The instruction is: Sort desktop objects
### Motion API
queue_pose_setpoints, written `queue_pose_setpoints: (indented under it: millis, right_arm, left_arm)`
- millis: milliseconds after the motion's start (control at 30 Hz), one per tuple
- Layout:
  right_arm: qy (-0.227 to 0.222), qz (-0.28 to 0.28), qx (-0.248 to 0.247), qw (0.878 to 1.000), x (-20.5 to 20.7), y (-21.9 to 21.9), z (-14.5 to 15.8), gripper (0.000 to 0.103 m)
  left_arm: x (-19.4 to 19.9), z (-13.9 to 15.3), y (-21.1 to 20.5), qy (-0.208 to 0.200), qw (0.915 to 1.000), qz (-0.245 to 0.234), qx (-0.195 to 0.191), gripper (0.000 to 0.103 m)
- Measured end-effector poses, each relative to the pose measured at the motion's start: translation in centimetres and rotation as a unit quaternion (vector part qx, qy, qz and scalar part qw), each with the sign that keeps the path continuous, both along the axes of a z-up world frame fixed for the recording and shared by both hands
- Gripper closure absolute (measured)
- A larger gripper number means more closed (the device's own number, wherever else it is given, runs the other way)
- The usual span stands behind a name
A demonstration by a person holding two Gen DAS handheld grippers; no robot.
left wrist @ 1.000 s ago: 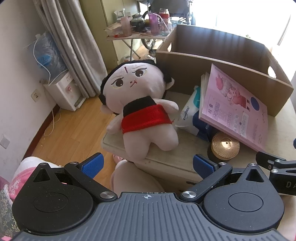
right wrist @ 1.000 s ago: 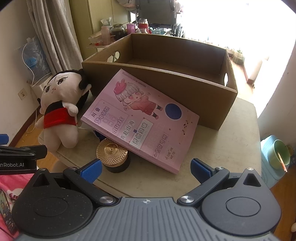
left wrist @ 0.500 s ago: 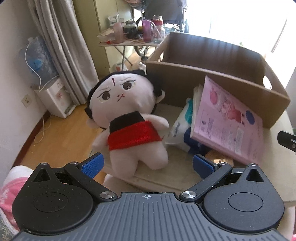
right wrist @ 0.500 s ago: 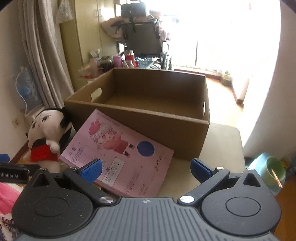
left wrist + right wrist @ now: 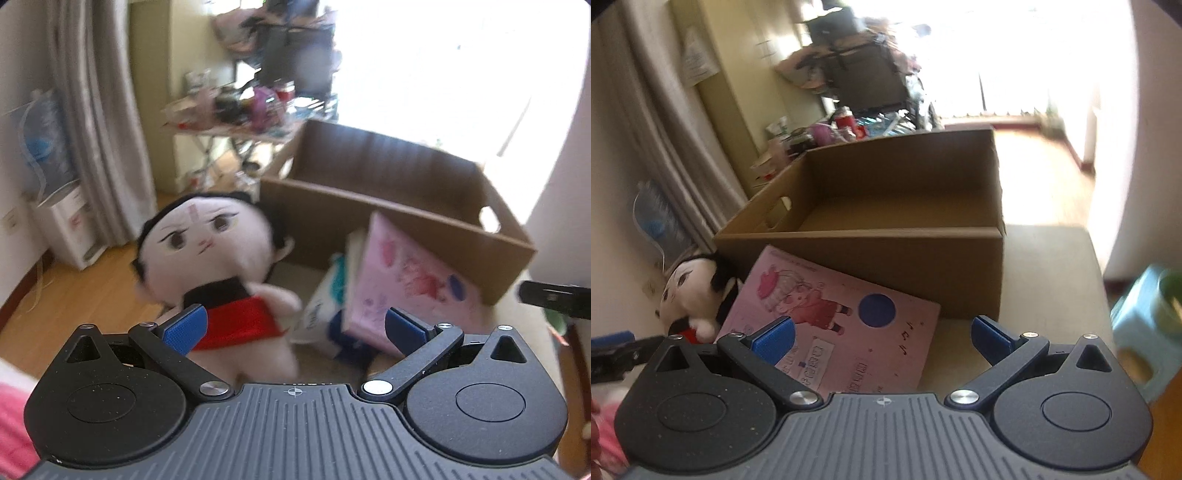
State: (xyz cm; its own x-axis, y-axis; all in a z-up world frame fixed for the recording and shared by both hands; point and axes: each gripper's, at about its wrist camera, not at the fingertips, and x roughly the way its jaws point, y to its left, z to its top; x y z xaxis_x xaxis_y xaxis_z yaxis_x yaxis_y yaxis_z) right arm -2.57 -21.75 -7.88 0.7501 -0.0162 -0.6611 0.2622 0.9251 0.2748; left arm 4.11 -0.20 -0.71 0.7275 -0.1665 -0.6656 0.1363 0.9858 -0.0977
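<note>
A plush doll (image 5: 218, 266) with black hair and a red skirt sits on the table's left part, also seen in the right wrist view (image 5: 696, 291). A pink booklet (image 5: 410, 288) (image 5: 842, 325) leans against an open cardboard box (image 5: 391, 206) (image 5: 886, 221). A white and blue tissue pack (image 5: 323, 306) lies between doll and booklet. My left gripper (image 5: 293, 326) is open, held back from the doll and booklet with nothing in it. My right gripper (image 5: 882, 334) is open above the booklet's near edge, holding nothing.
The beige table (image 5: 1049, 280) has bare surface right of the box. A light blue stool with a green bowl (image 5: 1148, 317) stands at the right. A cluttered side table (image 5: 236, 118), a curtain (image 5: 99, 122) and a water dispenser (image 5: 62, 218) stand behind.
Both grippers have pulled back and tilted upward, so the table items sit lower and smaller in view. The gold-lidded jar has dropped out of sight. Both stay open.
</note>
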Motion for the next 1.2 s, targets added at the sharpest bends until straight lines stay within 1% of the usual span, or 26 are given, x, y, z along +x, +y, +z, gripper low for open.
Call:
queue_pose_setpoints:
  millis: [200, 300, 367, 433, 500, 533, 633, 700, 733, 767, 800, 933, 1067, 1200]
  right_arm:
    - [0.023, -0.024, 0.077, 0.996, 0.4, -2.2, -3.0, 0.0]
    - [0.033, -0.027, 0.105, 0.994, 0.9, -3.1, -4.4, 0.004]
    - [0.043, -0.025, 0.116, 0.992, 1.3, -3.6, -5.2, 0.005]
    - [0.051, -0.021, 0.128, 0.99, 1.7, -4.1, -6.0, 0.009]
    - [0.063, -0.018, 0.144, 0.987, 2.1, -4.5, -6.9, 0.012]
    - [0.066, -0.017, 0.153, 0.986, 2.3, -4.8, -7.3, 0.017]
    - [0.076, -0.009, 0.172, 0.982, 2.8, -5.2, -8.3, 0.024]
    - [0.079, -0.007, 0.188, 0.979, 3.0, -5.5, -9.0, 0.028]
    - [0.079, -0.008, 0.195, 0.977, 3.2, -5.7, -9.3, 0.03]
    - [0.074, -0.008, 0.2, 0.977, 3.2, -5.8, -9.5, 0.03]
    - [0.069, 0.019, 0.209, 0.975, 3.4, -5.9, -9.5, 0.03]
    - [0.071, 0.036, 0.22, 0.972, 4.3, -5.9, -9.7, 0.03]
    - [0.075, 0.055, 0.241, 0.966, 4.9, -5.6, -10.0, 0.029]
    - [0.078, 0.058, 0.239, 0.966, 5.3, -5.3, -9.9, 0.029]
  left_arm:
    - [0.9, 0.3, -1.7, -0.014, 0.9987, -0.049, -0.007, 0.0]
    - [1.7, -0.1, -3.0, -0.008, 0.9977, -0.066, 0.01, 0.0]
    - [2.3, -0.5, -4.0, -0.002, 0.9968, -0.076, 0.024, 0.001]
    - [2.9, -0.8, -4.8, 0.006, 0.9955, -0.088, 0.033, 0.001]
    - [3.4, -1.4, -5.6, 0.015, 0.9942, -0.1, 0.037, 0.005]
    - [3.7, -1.6, -6.0, 0.022, 0.9934, -0.104, 0.041, 0.006]
    - [4.5, -2.5, -6.9, 0.043, 0.9909, -0.114, 0.057, 0.011]
    - [5.0, -3.0, -7.4, 0.051, 0.9892, -0.119, 0.069, 0.019]
    - [5.2, -3.3, -7.6, 0.056, 0.9882, -0.121, 0.075, 0.019]
    - [5.4, -3.5, -7.7, 0.061, 0.9873, -0.122, 0.081, 0.019]
    - [5.6, -3.8, -7.9, 0.064, 0.9864, -0.124, 0.086, 0.02]
    - [6.1, -4.6, -8.3, 0.079, 0.984, -0.13, 0.094, 0.02]
    - [6.8, -5.1, -8.5, 0.096, 0.9823, -0.132, 0.091, 0.02]
    - [7.0, -5.6, -8.4, 0.111, 0.9818, -0.133, 0.079, 0.02]
